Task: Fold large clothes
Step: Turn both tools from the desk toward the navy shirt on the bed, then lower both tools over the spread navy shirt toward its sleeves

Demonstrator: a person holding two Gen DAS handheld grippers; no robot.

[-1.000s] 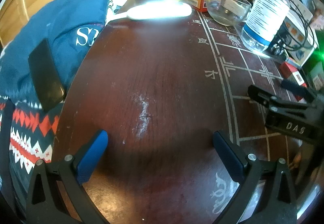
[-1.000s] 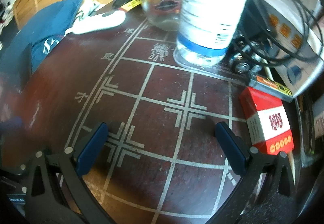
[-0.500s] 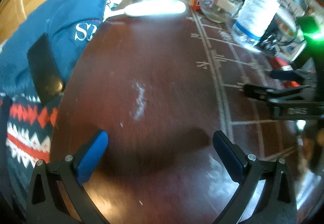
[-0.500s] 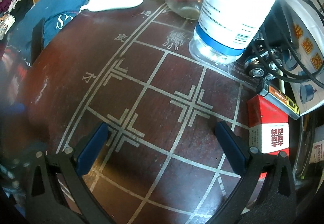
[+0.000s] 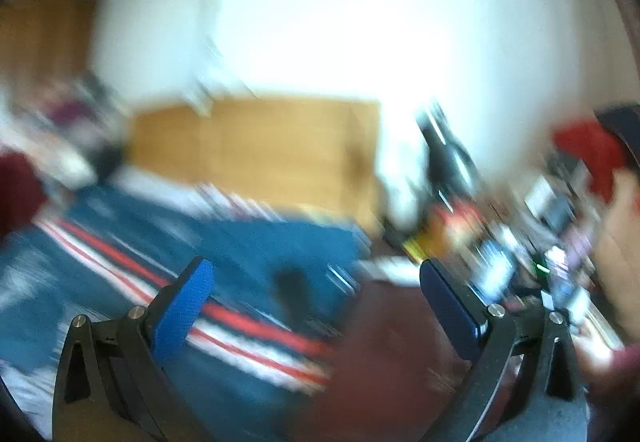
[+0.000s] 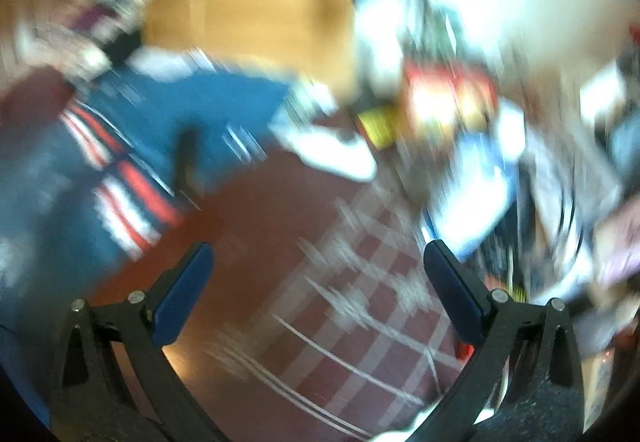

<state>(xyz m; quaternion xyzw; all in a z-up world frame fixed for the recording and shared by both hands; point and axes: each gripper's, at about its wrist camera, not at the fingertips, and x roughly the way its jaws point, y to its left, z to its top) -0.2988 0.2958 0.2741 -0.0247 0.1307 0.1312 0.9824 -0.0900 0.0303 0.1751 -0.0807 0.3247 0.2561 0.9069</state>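
Both views are heavily motion-blurred. A blue sweater (image 5: 248, 254) with red and white stripes lies to the left on the dark red table (image 5: 384, 362); it also shows in the right wrist view as the sweater (image 6: 120, 138) at the table's left edge. My left gripper (image 5: 316, 306) is open above the sweater's near part and the table edge, nothing between its fingers. My right gripper (image 6: 318, 290) is open over the table's white grid lines (image 6: 360, 306), holding nothing. A dark flat object (image 6: 188, 158) rests on the sweater.
A white oblong object (image 6: 332, 154) lies beyond the sweater. Blurred clutter of boxes, a bottle and cables (image 6: 480, 146) crowds the table's right side. Wooden furniture (image 5: 256, 162) stands behind. A person's hand (image 5: 624, 242) is at the right edge.
Both grippers have lifted and tilted up fast, so the views now take in the sweater, wooden furniture and bright wall. Both stay open and empty.
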